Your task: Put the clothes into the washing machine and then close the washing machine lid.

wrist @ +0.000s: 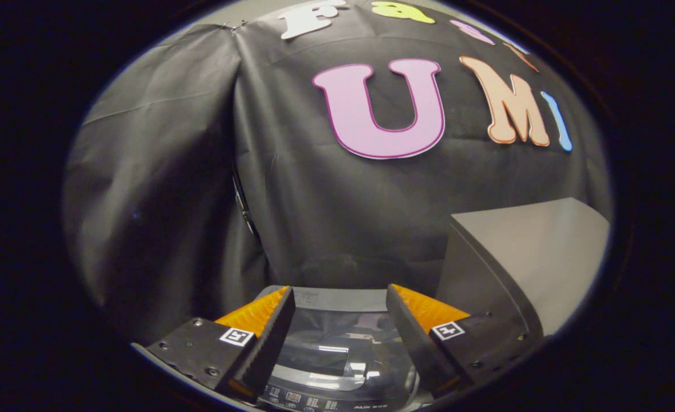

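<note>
Between the two fingers of the gripper (340, 297), which stand wide apart and hold nothing, I see the top of the washing machine (337, 366) just below and ahead of them. The left finger (263, 329) and the right finger (414, 332) each carry a small square marker on the body behind them, and neither finger touches the machine. The washing machine lid (337, 346) is dark and shiny glass, it lies flat and closed over the opening, and lamps of the room reflect in it as bright streaks. What is under the glass I cannot tell, because the reflections hide it; no clothes are seen outside the machine. At the near edge of the machine, below the lid, runs a control panel (308, 400) with small buttons and a little display. At the far edge of the lid there is a grey strip (340, 298) of the machine's body. To the right of the machine, just beside the right finger, stands a grey box (532, 257) with a pale slanted top and a darker side turned to the machine. Behind all this hangs the black cloth wall (165, 200) of the booth, with folds and a vertical seam on the left part.
</note>
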Tool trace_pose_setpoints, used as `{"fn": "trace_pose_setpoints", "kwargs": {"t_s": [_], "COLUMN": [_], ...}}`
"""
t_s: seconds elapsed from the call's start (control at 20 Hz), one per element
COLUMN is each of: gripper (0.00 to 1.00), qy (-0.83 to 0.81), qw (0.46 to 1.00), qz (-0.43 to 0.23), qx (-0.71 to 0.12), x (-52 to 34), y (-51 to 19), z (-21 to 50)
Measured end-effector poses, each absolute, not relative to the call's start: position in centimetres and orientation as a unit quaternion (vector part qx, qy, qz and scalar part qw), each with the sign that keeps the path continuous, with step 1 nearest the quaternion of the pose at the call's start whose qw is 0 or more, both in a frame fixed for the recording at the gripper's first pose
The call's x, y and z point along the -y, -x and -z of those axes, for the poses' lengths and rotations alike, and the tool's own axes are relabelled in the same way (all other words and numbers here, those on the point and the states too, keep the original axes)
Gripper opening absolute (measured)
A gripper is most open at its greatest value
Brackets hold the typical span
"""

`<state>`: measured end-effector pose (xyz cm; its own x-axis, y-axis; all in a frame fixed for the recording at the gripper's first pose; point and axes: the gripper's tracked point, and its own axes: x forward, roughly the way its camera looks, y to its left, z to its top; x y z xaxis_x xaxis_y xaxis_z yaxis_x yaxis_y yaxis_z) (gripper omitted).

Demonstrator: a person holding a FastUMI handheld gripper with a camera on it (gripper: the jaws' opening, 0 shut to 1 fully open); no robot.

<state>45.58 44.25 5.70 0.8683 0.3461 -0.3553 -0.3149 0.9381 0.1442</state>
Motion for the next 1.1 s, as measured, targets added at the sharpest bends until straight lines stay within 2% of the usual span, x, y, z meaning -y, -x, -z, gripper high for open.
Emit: {"fn": "trace_pose_setpoints", "kwargs": {"t_s": [0.65, 1.1], "gripper": [0.97, 0.98], "qy": [-0.009, 0.008], "qw": [0.969, 0.980], "qz": [-0.205, -0.182], "qx": [-0.135, -0.085], "x": [-43.4, -35.1], "y": [-45.0, -39.9], "z": [-7.6, -11.6]}}
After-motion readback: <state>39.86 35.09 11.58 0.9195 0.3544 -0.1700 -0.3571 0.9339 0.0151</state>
